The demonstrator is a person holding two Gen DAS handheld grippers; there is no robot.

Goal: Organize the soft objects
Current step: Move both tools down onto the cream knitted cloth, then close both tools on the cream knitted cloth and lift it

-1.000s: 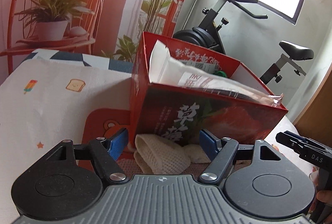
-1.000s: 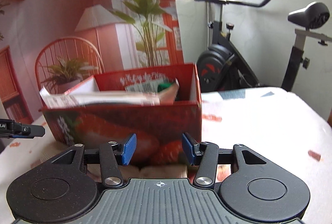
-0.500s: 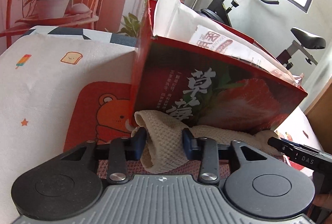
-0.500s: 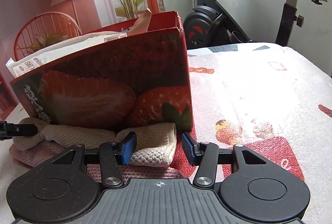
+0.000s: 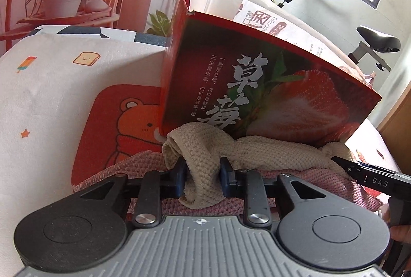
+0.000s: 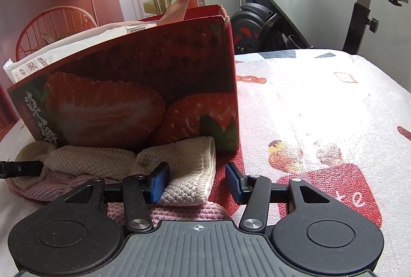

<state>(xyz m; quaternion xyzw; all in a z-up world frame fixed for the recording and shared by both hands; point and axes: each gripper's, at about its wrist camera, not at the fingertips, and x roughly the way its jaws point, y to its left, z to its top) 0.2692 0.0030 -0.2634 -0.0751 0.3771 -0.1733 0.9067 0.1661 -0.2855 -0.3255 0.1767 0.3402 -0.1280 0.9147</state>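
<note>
A beige knitted cloth (image 5: 269, 156) lies bunched on a pink knitted cloth (image 5: 357, 189), right against the front of a red strawberry box (image 5: 257, 87). My left gripper (image 5: 203, 179) is shut on the beige cloth's left end. In the right wrist view the beige cloth (image 6: 185, 169) ends in a folded edge, and my right gripper (image 6: 196, 183) is open around that end, with the pink cloth (image 6: 51, 187) underneath. The box (image 6: 128, 97) stands just behind.
The box holds white plastic packets (image 5: 257, 10). A printed tablecloth (image 6: 321, 102) covers the table, with an orange bear print (image 5: 123, 128) at the left. An exercise bike (image 6: 295, 20) stands behind the table. The right gripper's body (image 5: 372, 179) shows at the left view's right edge.
Both grippers came down and forward to the cloths by the box. My left gripper closed on the beige cloth's left end. My right gripper stayed open and moved around the right end.
</note>
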